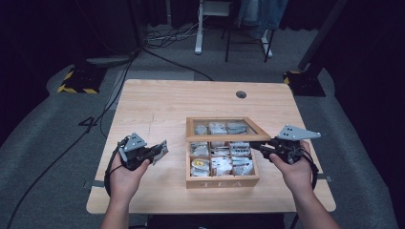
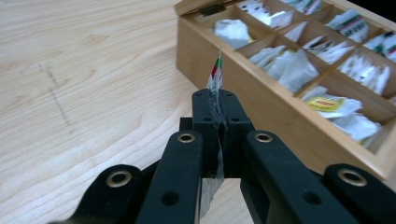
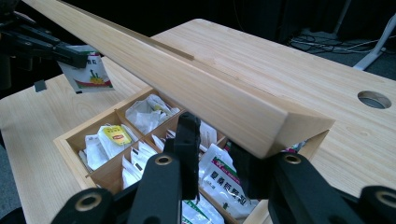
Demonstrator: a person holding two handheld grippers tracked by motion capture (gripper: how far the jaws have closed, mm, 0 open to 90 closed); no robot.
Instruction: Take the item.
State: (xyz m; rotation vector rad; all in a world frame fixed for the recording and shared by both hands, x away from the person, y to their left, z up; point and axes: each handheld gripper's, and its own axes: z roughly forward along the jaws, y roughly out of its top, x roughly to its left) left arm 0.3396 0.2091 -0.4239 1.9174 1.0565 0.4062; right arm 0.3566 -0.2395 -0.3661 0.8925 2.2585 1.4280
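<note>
My left gripper [image 2: 217, 105] pinches a tea sachet [image 2: 215, 74], mostly hidden edge-on; my right gripper [image 3: 219, 154] clamps the box lid [image 3: 196, 79], its far end cut off.

Overhead view faces forward; both gripper views closely share the tea box [image 1: 222, 180].

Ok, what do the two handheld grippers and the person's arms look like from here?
Both the left gripper and the right gripper are black, with brass-ringed holes along the jaw links. Each carries a grey three-cornered plate on top and trails a black cable past the wrist. The forearms are bare, no sleeves or gloves in sight.
</note>
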